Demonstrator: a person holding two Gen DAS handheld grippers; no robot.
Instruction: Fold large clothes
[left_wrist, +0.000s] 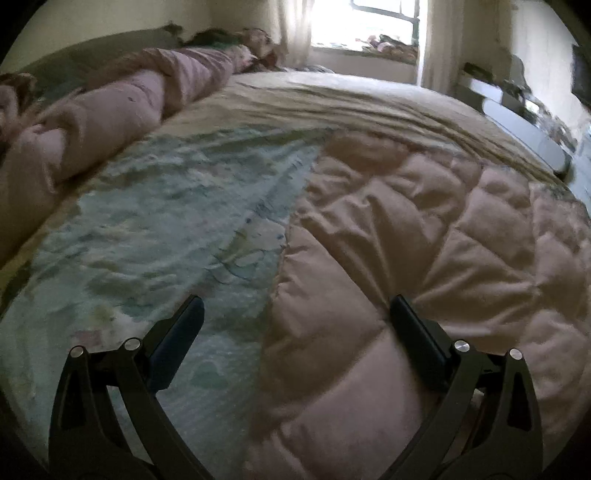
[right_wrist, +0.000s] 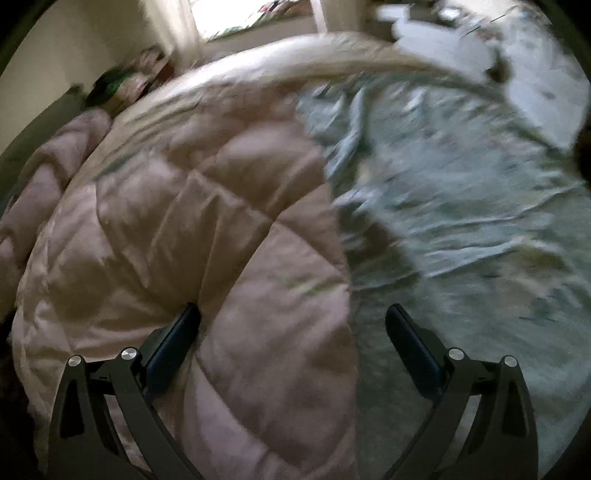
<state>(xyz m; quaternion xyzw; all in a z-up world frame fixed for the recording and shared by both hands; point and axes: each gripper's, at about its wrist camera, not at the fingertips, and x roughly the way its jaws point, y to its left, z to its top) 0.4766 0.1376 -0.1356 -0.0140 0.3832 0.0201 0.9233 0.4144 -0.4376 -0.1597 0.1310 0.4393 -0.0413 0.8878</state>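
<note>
A pale pink quilted comforter (left_wrist: 424, 229) lies spread on the bed, over a light blue-green patterned sheet (left_wrist: 155, 229). My left gripper (left_wrist: 295, 314) is open and empty just above the comforter's left edge, one finger over the sheet, the other over the quilt. In the right wrist view the same comforter (right_wrist: 192, 206) fills the left half and the sheet (right_wrist: 461, 221) the right. My right gripper (right_wrist: 291, 317) is open and empty above the comforter's right edge. The right wrist view is blurred.
A rolled pink blanket (left_wrist: 122, 107) lies along the bed's far left. A beige bedcover (left_wrist: 332, 99) shows beyond the comforter. A bright window (left_wrist: 365, 22) is at the back. A dark table (left_wrist: 524, 118) stands at the right.
</note>
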